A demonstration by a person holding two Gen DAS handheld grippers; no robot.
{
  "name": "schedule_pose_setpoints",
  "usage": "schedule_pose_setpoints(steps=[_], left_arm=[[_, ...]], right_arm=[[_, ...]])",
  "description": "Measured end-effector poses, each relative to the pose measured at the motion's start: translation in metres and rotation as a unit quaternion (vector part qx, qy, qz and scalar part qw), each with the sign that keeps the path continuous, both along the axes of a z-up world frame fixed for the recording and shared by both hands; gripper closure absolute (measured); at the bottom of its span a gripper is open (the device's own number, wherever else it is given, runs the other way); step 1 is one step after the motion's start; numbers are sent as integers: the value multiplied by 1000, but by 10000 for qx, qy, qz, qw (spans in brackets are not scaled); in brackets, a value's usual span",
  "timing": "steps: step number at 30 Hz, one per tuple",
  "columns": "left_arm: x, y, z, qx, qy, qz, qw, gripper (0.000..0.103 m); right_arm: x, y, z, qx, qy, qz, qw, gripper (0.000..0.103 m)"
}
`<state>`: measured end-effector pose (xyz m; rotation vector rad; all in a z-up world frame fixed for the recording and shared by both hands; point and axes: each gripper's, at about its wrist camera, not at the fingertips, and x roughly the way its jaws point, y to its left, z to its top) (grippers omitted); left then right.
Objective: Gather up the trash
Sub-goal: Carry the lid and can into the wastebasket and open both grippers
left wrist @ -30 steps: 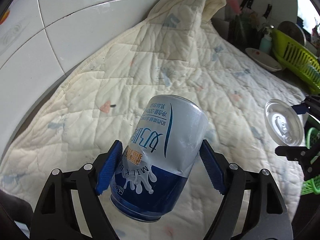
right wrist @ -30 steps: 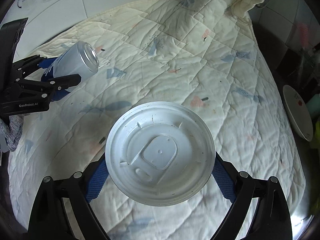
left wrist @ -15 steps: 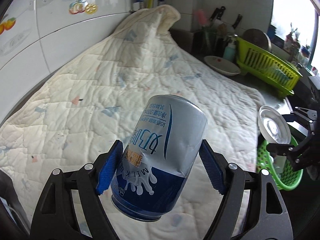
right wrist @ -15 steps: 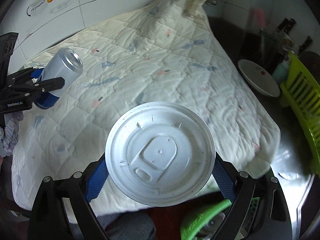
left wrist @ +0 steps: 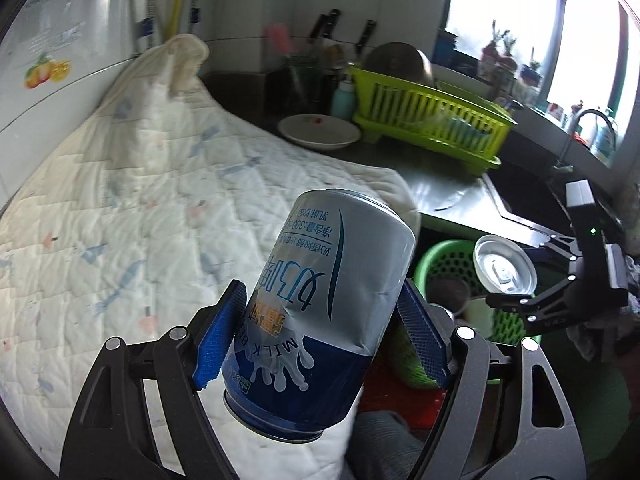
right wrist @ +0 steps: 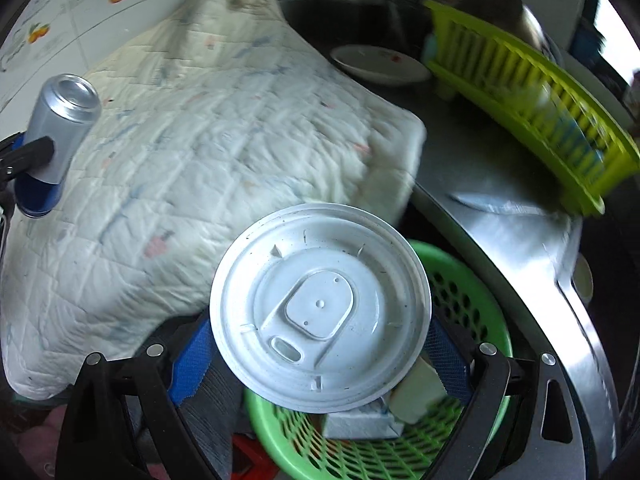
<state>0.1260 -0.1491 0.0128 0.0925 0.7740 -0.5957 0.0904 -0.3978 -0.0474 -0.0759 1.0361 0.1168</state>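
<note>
My left gripper [left wrist: 320,336] is shut on a dented silver and blue milk can [left wrist: 320,304], held tilted in the air over the edge of a quilted white cloth [left wrist: 120,200]. The can also shows in the right wrist view [right wrist: 56,140]. My right gripper [right wrist: 320,352] is shut on a white plastic cup lid [right wrist: 320,304], held above a green mesh trash basket [right wrist: 472,312] that holds white scraps [right wrist: 416,396]. In the left wrist view the lid [left wrist: 504,266] hangs over the same basket [left wrist: 444,256].
A dark counter carries a white plate [left wrist: 320,132], a lime dish rack [left wrist: 432,124] and knives at the back. A steel sink edge [right wrist: 520,240] runs to the right of the basket. Tiled wall stands on the left.
Both grippers have swung right and back from over the cloth toward the counter's edge. The green basket has come into view under the lid. Both holds are unchanged.
</note>
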Motion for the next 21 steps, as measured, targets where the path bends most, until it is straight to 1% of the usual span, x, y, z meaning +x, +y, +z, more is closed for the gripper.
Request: schedule_pose_setpoints(steps=[3, 7, 9, 14, 17, 21], left_arm=[[-5, -28, -2, -86, 39, -236, 9997, 27], [-14, -64, -5, -147, 102, -551, 9983, 27], [-18, -79, -6, -165, 118, -686, 9974, 27], [-32, -115, -12, -197, 206, -1009, 9945, 27], [-38, -135, -17, -227, 289, -1169, 9925, 27], [-43, -156, -25, -259, 431, -1348, 9896, 27]], right_arm=[[-15, -29, -10, 58, 120, -294, 9995, 14], [-32, -55, -20, 121, 203, -597, 9979, 13], [-40, -66, -24, 231, 244, -704, 9970, 12], [-61, -84, -25, 430, 136, -913, 9948, 11], [-72, -90, -22, 386, 14, -1002, 9942, 11], [-84, -98, -15, 450, -179, -1159, 9921, 10]])
